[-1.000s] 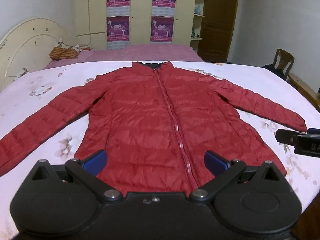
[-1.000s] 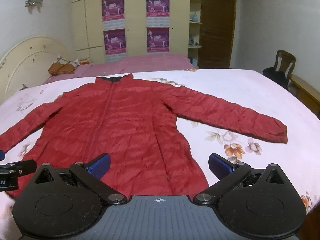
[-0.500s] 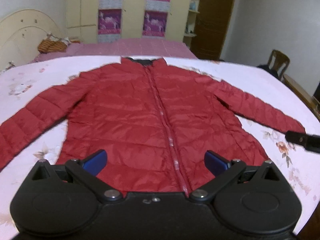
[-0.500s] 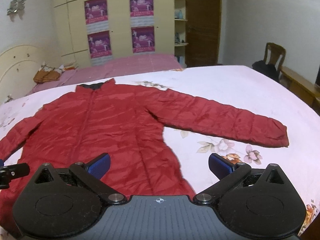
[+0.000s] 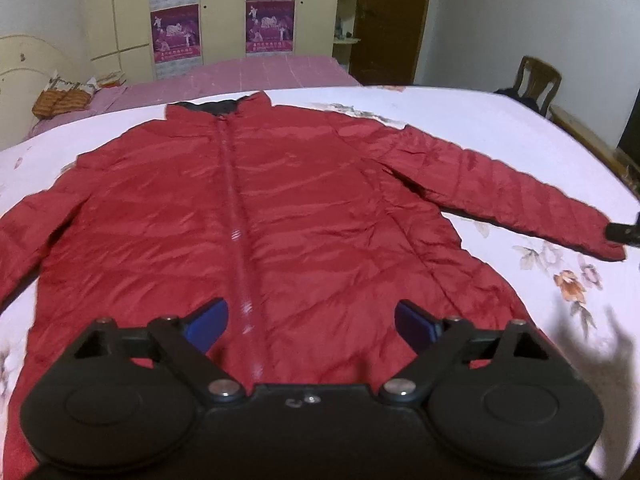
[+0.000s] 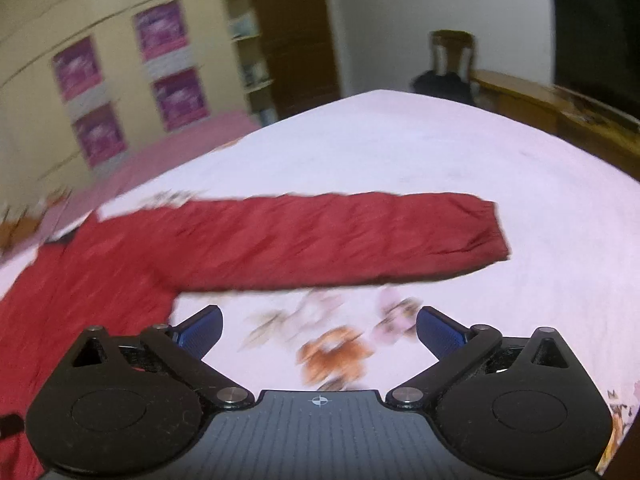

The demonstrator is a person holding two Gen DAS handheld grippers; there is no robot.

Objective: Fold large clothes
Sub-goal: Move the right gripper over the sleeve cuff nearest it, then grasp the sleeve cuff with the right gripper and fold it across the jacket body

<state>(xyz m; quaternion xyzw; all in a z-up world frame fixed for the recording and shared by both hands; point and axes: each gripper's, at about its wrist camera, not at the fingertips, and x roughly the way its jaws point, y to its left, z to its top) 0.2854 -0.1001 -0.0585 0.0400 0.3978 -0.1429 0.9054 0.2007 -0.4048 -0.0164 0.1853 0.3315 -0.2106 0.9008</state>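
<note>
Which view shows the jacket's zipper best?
The left wrist view: the zipper runs visibly from collar to hem down the red jacket. The blurred right wrist view shows only one sleeve and part of the body, no zipper.

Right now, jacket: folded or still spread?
Spread. The red jacket lies flat on the bed sheet, zipped, right sleeve stretched out, nothing folded over.
</note>
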